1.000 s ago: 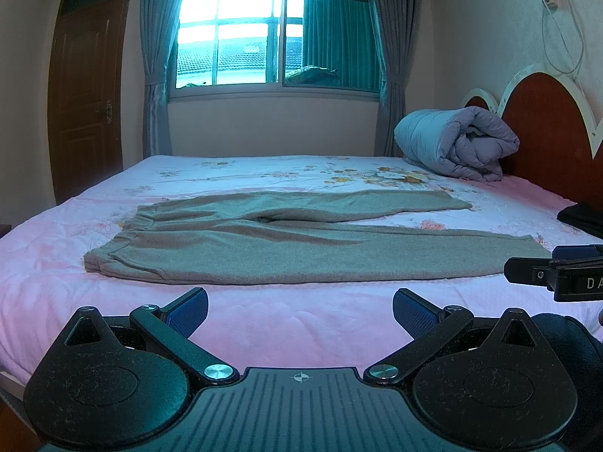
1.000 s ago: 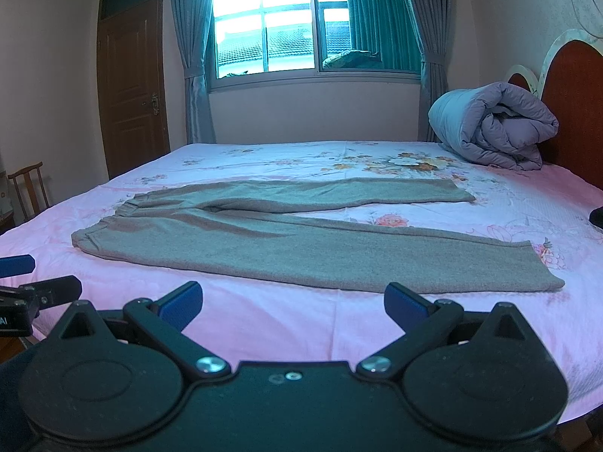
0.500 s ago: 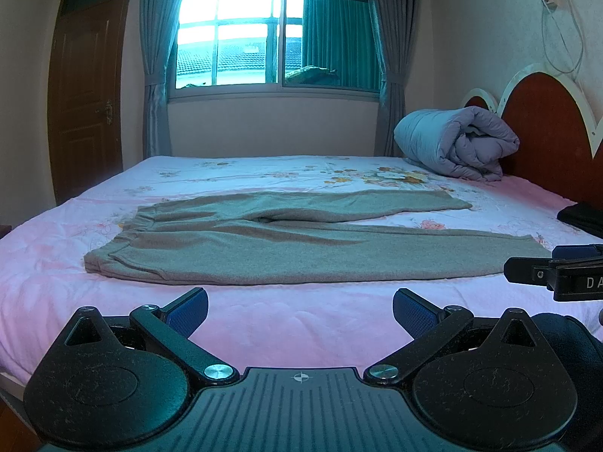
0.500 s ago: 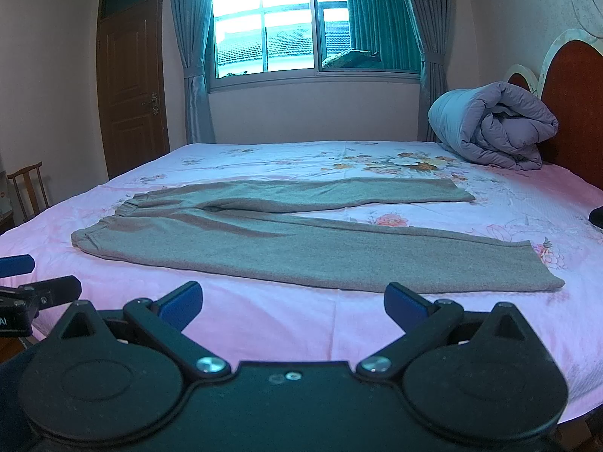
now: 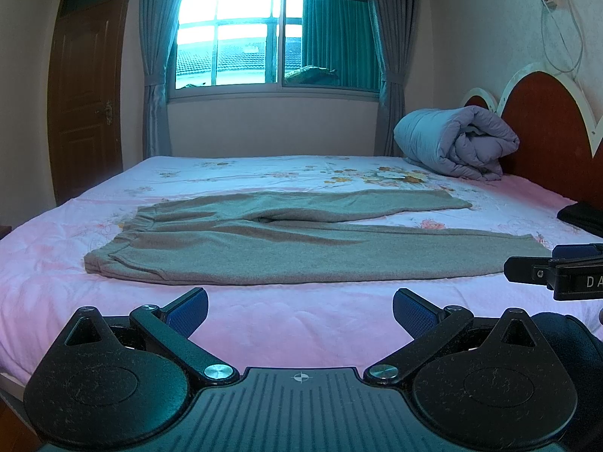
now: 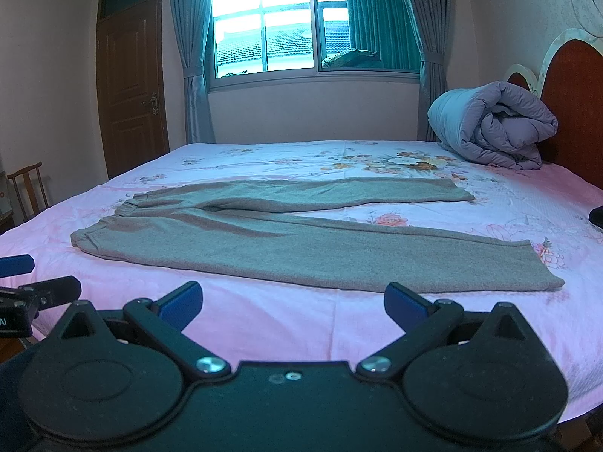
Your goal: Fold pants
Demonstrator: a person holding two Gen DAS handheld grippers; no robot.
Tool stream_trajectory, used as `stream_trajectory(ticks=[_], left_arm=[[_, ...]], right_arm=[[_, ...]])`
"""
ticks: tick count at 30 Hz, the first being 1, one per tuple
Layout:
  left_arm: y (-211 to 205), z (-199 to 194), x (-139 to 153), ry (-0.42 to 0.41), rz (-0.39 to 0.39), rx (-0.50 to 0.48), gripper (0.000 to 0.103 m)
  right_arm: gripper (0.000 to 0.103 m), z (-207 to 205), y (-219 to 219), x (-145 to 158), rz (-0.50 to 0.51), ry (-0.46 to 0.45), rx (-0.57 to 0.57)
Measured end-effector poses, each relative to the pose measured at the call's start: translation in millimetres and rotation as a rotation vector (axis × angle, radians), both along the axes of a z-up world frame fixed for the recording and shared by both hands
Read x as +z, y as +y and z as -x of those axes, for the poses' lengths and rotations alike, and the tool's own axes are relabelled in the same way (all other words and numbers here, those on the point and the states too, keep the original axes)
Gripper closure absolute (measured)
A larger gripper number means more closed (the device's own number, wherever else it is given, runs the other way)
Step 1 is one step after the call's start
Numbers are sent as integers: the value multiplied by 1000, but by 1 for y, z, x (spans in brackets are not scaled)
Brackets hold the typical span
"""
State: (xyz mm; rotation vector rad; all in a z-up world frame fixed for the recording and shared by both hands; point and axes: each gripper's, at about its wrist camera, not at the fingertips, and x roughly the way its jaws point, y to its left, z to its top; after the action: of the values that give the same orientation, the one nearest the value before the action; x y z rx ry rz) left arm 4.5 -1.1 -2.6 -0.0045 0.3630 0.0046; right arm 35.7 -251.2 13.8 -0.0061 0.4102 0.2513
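Pink floral sheet covers one bed (image 5: 264, 324), whose near edge and right side run out of both views, so its full extent cannot be seen. One red headboard (image 5: 546, 143) stands at the right, cut off by the frame. One window (image 5: 271, 37) between two curtains is blown out by daylight, and what lies on its sill is too dim to name. One brown door (image 5: 86, 94) stands at the left. One pair of grey pants (image 5: 286, 241) lies flat across the middle of the bed, unfolded, waistband to the left and the two legs splayed to the right; in the left view the near hem is partly hidden behind the right gripper. One rolled grey quilt (image 5: 456, 143) sits by the headboard. One dark item (image 5: 582, 216) at the right edge is cropped and cannot be identified. One chair (image 6: 28, 188) shows only in the right view, partly cut off. Two grippers hover short of the pants, touching nothing: left gripper (image 5: 300, 310) and right gripper (image 6: 292, 303), each with its blue-padded fingers spread wide apart and empty.
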Motion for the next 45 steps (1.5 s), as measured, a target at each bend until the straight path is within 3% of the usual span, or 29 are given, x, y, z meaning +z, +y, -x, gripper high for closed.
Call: stream_trajectory(ticks=[19, 26, 32, 38, 42, 45], left_arm=[[3, -1, 0, 13, 0, 9, 0], [33, -19, 13, 44, 43, 22, 0], [92, -86, 42, 47, -22, 52, 0], [174, -176, 72, 12, 9, 82, 0], [228, -256, 66, 53, -9, 116, 0], [262, -312, 46, 111, -14, 159, 0]], right_arm=[[6, -1, 0, -1, -1, 5, 2], [6, -31, -27, 11, -135, 52, 52], [6, -87, -51, 54, -113, -23, 45], [6, -161, -60, 94, -100, -71, 22], [6, -223, -45, 99, -86, -66, 22], [6, -278, -27, 88, -73, -31, 22]])
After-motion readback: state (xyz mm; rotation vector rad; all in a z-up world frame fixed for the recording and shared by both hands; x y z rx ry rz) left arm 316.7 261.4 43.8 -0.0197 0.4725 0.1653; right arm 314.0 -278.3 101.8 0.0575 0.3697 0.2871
